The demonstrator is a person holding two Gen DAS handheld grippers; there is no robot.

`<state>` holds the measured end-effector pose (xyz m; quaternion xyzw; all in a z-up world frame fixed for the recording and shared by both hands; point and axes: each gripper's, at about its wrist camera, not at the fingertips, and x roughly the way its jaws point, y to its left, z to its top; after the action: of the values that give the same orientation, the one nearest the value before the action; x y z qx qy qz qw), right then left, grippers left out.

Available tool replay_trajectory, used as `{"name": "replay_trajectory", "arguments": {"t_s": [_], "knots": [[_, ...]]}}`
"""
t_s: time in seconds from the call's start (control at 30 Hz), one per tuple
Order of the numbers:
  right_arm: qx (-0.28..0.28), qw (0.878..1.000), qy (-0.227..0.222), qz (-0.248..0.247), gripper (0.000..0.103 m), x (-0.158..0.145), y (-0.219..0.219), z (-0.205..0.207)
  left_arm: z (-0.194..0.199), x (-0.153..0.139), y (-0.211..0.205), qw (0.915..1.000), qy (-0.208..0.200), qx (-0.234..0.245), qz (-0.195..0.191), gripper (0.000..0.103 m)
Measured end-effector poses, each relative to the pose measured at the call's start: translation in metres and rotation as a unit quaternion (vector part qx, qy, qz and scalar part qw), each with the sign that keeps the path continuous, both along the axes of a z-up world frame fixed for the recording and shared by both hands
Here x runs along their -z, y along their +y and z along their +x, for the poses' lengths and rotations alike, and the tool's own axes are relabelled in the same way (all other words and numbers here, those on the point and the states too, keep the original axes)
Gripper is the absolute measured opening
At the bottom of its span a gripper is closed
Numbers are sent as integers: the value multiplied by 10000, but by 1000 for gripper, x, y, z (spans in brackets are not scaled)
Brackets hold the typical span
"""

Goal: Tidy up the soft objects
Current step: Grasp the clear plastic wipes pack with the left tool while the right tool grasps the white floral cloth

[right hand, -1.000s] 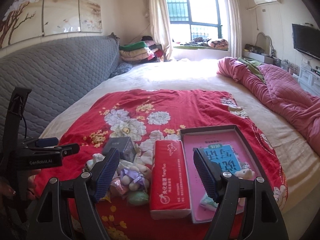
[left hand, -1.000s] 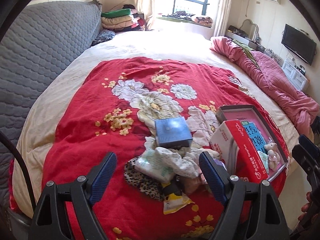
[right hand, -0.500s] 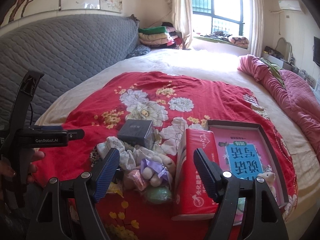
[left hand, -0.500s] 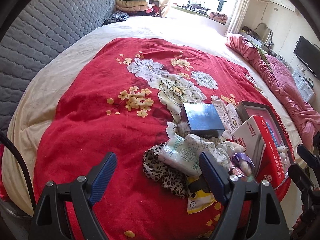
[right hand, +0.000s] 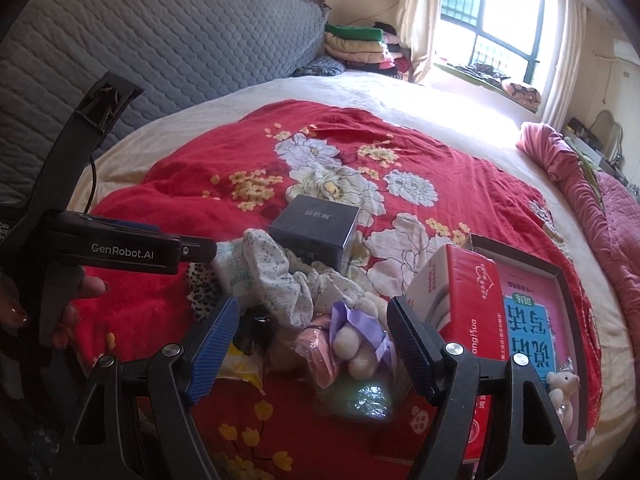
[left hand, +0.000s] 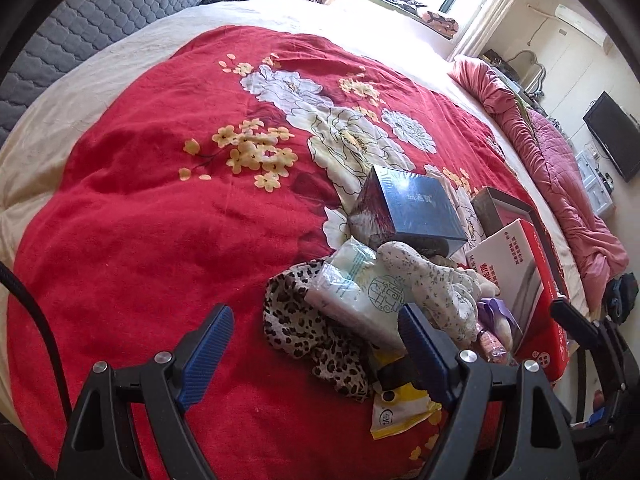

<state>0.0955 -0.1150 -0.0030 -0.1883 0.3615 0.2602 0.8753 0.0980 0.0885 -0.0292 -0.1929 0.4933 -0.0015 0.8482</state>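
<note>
A pile of soft things lies on the red flowered blanket (left hand: 160, 216): a leopard-print cloth (left hand: 304, 328), a pale green tissue pack (left hand: 356, 292), a white speckled cloth (left hand: 432, 280), a purple-and-white plush (right hand: 356, 332), a pink item (right hand: 316, 352) and a green item (right hand: 360, 396). A dark blue box (left hand: 416, 208) sits behind them. My left gripper (left hand: 316, 348) is open, just above the leopard cloth and the tissue pack. My right gripper (right hand: 312, 340) is open, with the plush between its fingers.
A red tissue box (right hand: 468, 304) leans against a dark tray (right hand: 568, 280) that holds a pink book and a small white plush (right hand: 562, 384). A yellow packet (left hand: 400, 408) lies at the blanket's front. A pink quilt (left hand: 560, 168) lies on the right, a grey headboard (right hand: 180, 48) on the left.
Both grippers have moved forward and down toward the pile; it now looks larger and lies between their fingers. Both stay open.
</note>
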Motion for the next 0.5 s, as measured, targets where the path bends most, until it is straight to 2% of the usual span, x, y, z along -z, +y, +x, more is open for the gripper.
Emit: {"name": "replay_trajectory", "arguments": {"t_s": [0.2,0.33,0.43,0.5], "knots": [[-186,9992,65,-344,77,21,10,12,12,6,-3,9984,-17,56,-567,78],[-481,9955,-155,-797,77,33,26,18,18,12,-5,9983,77,34,-575,76],[-706,9909,-292,-1109,78,44,37,23,18,21,-1,9964,170,-13,-824,74],[-727,9894,-374,-1199,76,50,42,29,18,24,-2,9963,205,-15,-838,71]]}}
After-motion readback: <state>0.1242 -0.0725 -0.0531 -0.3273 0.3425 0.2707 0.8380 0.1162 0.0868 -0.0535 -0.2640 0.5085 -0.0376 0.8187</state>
